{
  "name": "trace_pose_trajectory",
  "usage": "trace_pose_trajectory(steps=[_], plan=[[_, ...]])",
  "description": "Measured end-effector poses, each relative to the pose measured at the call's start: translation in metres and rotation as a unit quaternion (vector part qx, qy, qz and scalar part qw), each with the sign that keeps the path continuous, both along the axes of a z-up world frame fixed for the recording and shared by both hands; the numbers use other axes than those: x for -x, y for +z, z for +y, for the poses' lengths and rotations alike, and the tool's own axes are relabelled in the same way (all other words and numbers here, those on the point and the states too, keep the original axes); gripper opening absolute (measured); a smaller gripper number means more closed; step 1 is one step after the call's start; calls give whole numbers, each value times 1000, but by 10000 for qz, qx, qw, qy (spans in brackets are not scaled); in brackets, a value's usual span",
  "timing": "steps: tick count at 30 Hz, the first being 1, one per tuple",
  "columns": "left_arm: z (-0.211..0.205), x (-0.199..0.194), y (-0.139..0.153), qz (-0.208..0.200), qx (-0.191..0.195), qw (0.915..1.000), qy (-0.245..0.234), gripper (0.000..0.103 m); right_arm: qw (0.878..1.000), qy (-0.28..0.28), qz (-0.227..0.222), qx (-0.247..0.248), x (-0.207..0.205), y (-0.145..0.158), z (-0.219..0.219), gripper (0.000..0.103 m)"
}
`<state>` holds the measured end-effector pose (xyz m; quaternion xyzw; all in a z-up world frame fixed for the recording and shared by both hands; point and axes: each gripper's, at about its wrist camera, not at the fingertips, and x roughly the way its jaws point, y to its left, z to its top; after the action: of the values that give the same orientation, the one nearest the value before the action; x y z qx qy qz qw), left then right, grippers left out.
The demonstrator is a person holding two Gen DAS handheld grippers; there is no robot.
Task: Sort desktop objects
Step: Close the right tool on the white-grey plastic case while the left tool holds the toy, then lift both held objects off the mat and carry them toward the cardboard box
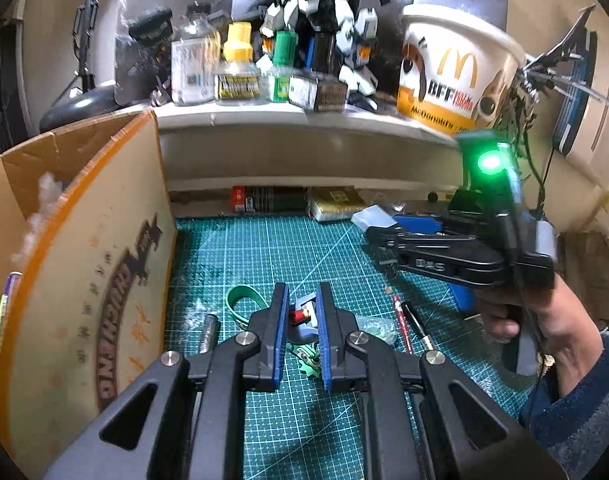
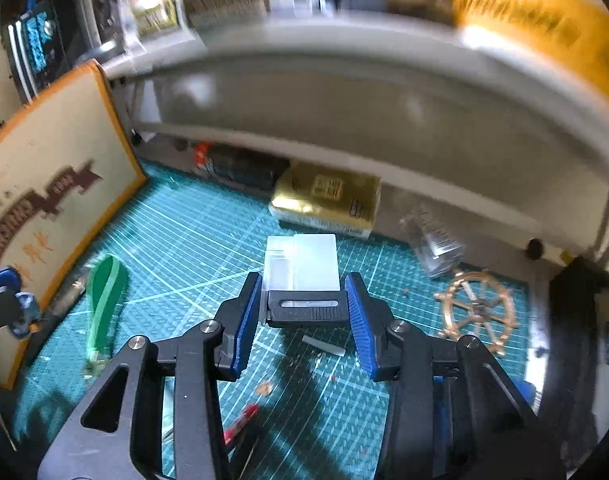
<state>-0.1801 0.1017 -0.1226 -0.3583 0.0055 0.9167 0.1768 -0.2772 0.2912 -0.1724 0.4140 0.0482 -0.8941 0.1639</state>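
Observation:
My left gripper (image 1: 303, 294) is shut on a small blue-grey model part (image 1: 306, 314) with a red and gold tip, held above the green cutting mat (image 1: 264, 248). My right gripper (image 2: 304, 280) is shut on a clear-lidded case with a black base (image 2: 304, 276); its blue pads press both sides, and a shadow lies on the mat beneath. In the left wrist view the right gripper (image 1: 380, 232) hovers at the right with the case's clear end (image 1: 374, 216) sticking out, a hand and blue sleeve behind it. A green strap (image 2: 104, 300) lies on the mat.
An open cardboard box (image 1: 84, 260) stands at the left. A red pencil (image 1: 400, 320), a black pen (image 1: 418, 328) and a metal cylinder (image 1: 208, 332) lie on the mat. A gold ship's wheel (image 2: 478, 308) and a gold packet (image 2: 328, 196) sit beneath a shelf of bottles and a paper bucket (image 1: 456, 68).

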Motion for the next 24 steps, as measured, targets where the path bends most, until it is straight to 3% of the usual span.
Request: trace_pose_trajectory(steps=[15,19,24], plan=[[-38,-63,68,600,-746,9950,-268,13,9892,-44,1452,192,-131,134,2,40],[-41,-87,87,914,-668,9933,-235,13,9836,-82,1775,318,-173,162,-4,40],[-36,-118,113,1485,-284,9885,77,13,9761,-155,2118,466,-224,187,0,40]])
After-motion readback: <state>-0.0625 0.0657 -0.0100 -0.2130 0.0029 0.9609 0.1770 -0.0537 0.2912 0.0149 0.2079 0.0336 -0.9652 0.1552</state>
